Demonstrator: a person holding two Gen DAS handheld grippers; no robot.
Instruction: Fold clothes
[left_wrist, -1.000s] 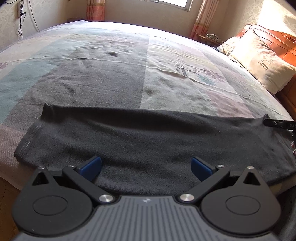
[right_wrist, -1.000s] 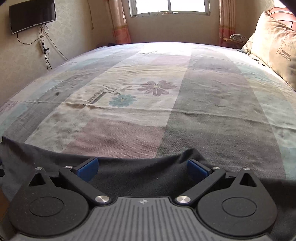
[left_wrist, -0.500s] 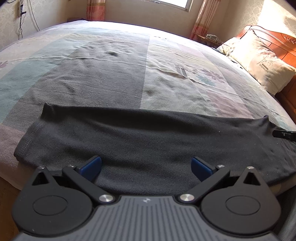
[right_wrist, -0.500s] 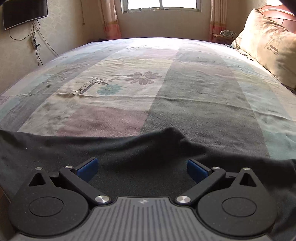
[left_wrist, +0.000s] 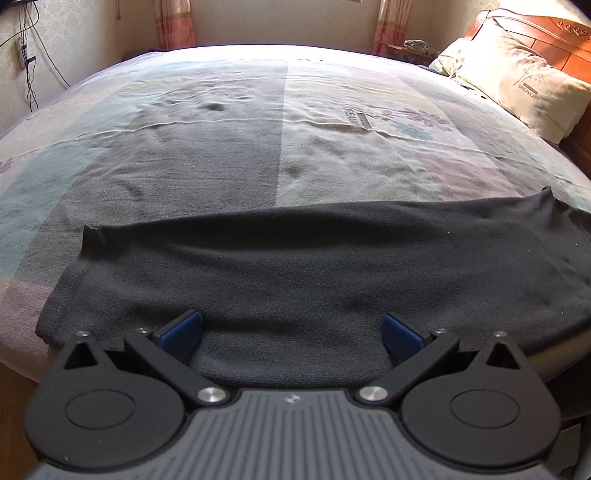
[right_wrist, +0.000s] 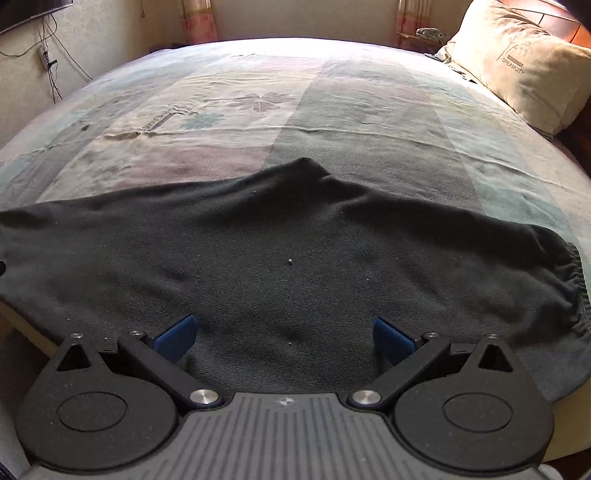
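Black pants (left_wrist: 314, 266) lay lengthwise across the bed's (left_wrist: 258, 122) near edge, waistband toward my right gripper (right_wrist: 282, 338), cuff by my left gripper (left_wrist: 291, 330); both were spread wide, empty.

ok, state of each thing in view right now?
Left hand-held gripper: open, over the garment, holding nothing.
Right hand-held gripper: open, over the garment, holding nothing.
Black garment: spread flat along the bed's near edge.
Pillow: propped at the headboard.
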